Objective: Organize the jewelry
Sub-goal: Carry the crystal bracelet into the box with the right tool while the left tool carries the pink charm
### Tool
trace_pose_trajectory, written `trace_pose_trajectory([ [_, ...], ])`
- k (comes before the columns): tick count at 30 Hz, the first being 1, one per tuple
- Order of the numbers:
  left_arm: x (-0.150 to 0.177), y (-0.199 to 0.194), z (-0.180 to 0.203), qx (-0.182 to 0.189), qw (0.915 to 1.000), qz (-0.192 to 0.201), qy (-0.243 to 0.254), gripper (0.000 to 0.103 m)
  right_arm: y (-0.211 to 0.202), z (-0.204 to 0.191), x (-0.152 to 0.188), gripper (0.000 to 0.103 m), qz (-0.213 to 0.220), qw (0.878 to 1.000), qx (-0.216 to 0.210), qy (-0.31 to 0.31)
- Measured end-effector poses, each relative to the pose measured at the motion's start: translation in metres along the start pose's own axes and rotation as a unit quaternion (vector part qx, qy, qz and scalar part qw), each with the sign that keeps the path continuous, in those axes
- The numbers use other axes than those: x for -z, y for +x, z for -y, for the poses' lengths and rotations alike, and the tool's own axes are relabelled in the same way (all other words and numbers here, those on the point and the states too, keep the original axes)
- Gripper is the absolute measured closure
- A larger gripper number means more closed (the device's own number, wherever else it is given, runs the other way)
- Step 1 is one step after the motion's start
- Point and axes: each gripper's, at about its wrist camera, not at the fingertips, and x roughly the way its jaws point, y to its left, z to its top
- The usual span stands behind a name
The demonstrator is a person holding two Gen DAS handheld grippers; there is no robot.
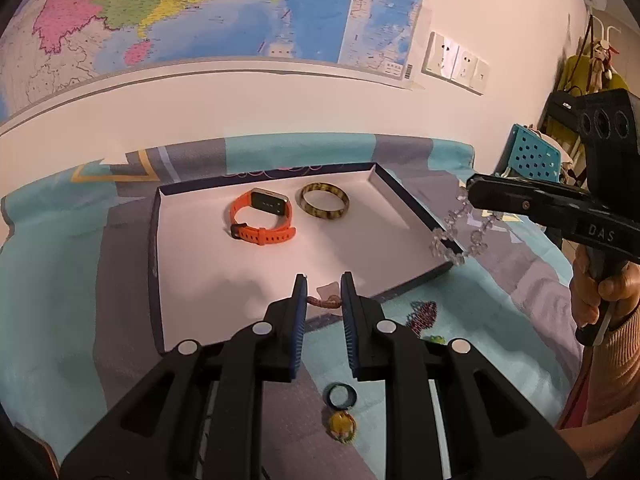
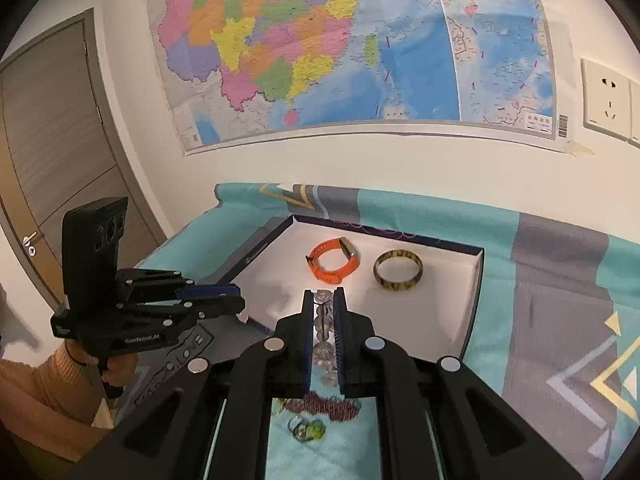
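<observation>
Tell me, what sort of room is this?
Probably a room in a home: a wall map, a door, wall sockets, and a patterned cloth under a jewelry tray.

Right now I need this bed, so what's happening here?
A person is sorting jewelry into a shallow box. The right gripper holds a clear bead bracelet above the box's corner; the left gripper pinches a reddish bead strand. An orange watch and a bangle already lie inside.
</observation>
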Motion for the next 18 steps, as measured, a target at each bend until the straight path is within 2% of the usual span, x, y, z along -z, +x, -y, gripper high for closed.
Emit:
trace_pose_trajectory([
  [18,-0.024,0.041,-0.028,-0.031,0.9989,-0.023,-0.028,0.085,0.064,0.022,-0.017,0.095,-0.034,0.999,-0.008,0.027],
])
